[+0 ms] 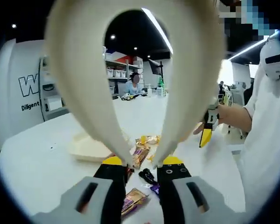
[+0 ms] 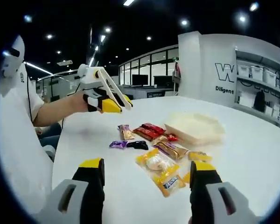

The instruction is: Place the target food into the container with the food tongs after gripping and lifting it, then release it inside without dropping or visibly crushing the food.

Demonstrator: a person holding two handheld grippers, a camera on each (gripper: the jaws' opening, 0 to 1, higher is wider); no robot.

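Note:
My left gripper (image 1: 142,162) is shut on cream food tongs (image 1: 130,70). Their two arms arch up across the left gripper view and taper down between the yellow-tipped jaws, with a gap left between the arm ends. Below them lie several wrapped snacks (image 1: 141,154) and a shallow beige container (image 1: 86,147). In the right gripper view the left gripper (image 2: 102,100) with the tongs (image 2: 113,86) hangs above the table's far left, away from the snacks. My right gripper (image 2: 147,166) is open over yellow snack bags (image 2: 155,162), holding nothing. The container (image 2: 194,127) sits right of the red packs (image 2: 149,130).
Purple (image 2: 117,144) and black (image 2: 138,145) packets lie on the white table (image 2: 252,158). A person in a white shirt (image 2: 18,121) holds both tools at the table's edge. The right gripper (image 1: 207,130) hangs at the right. Shelves and a seated person (image 1: 133,81) are far behind.

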